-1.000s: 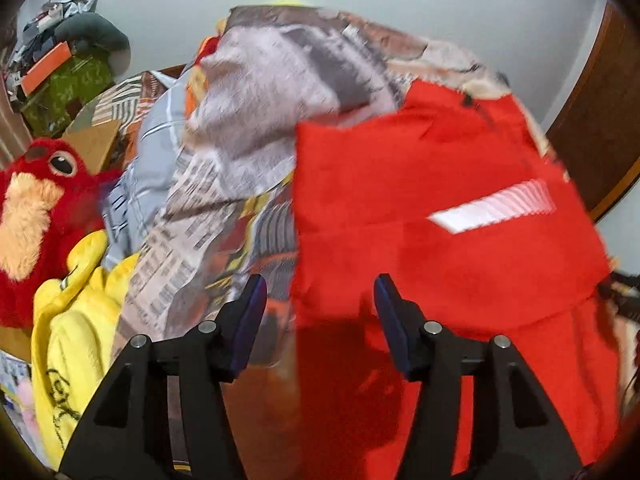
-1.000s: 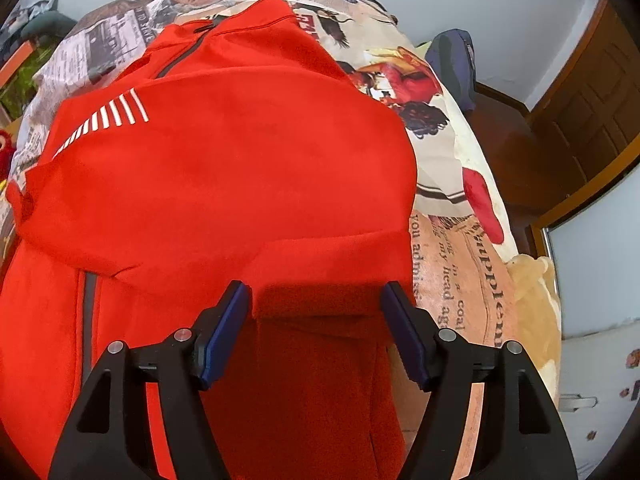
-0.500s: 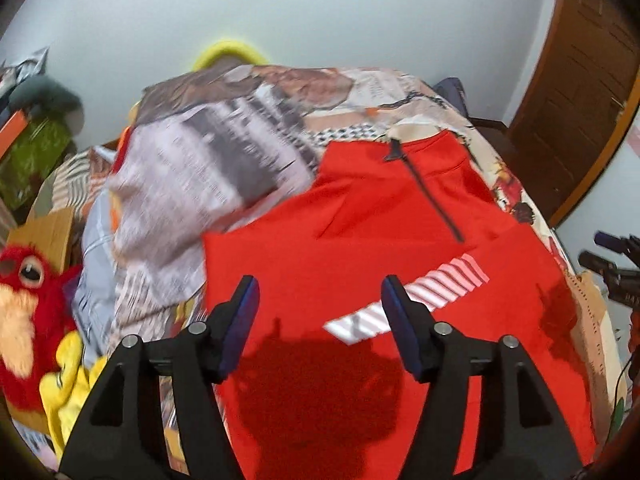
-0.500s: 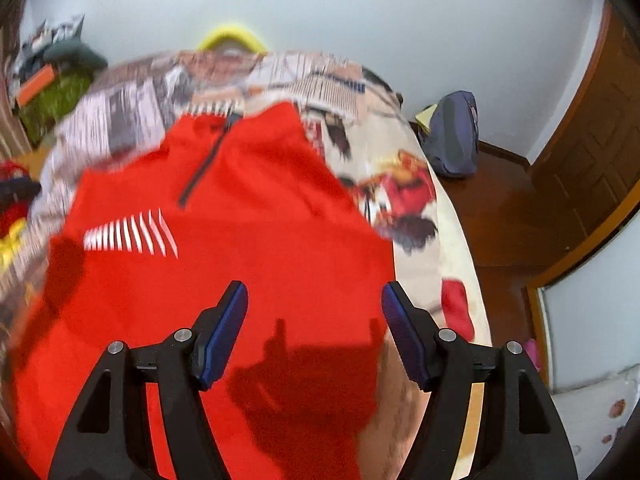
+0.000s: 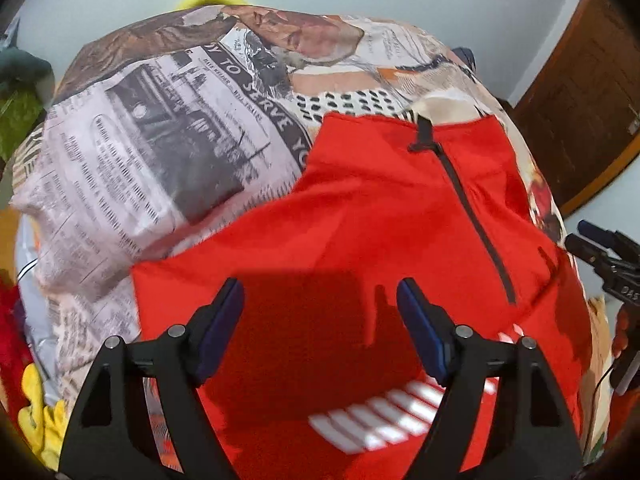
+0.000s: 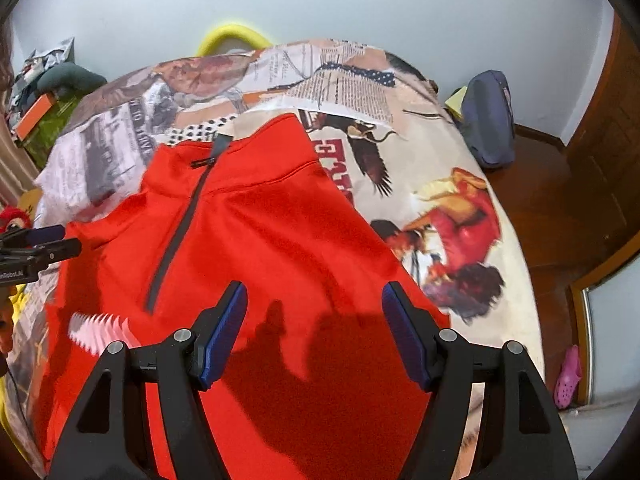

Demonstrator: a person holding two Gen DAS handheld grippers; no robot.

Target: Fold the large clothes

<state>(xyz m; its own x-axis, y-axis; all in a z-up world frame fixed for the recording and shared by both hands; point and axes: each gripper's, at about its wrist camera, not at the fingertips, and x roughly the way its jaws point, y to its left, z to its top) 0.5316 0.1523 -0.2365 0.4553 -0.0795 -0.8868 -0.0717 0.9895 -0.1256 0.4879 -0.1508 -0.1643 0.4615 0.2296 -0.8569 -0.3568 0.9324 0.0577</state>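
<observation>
A red zip-neck top lies folded on the bed, collar at the far end, with a dark zipper and white stripes. It also shows in the right wrist view. My left gripper is open and empty above the top's left half. My right gripper is open and empty above its right half. The right gripper shows at the right edge of the left wrist view; the left gripper shows at the left edge of the right wrist view.
The bed has a newspaper-print cover with a bunched part on the left. A red plush toy and yellow cloth lie at left. A blue backpack and pink shoe sit on the floor, right.
Both grippers have lifted away from the folded edge of the top and moved back above it. The top now lies flat with collar and zipper in view.
</observation>
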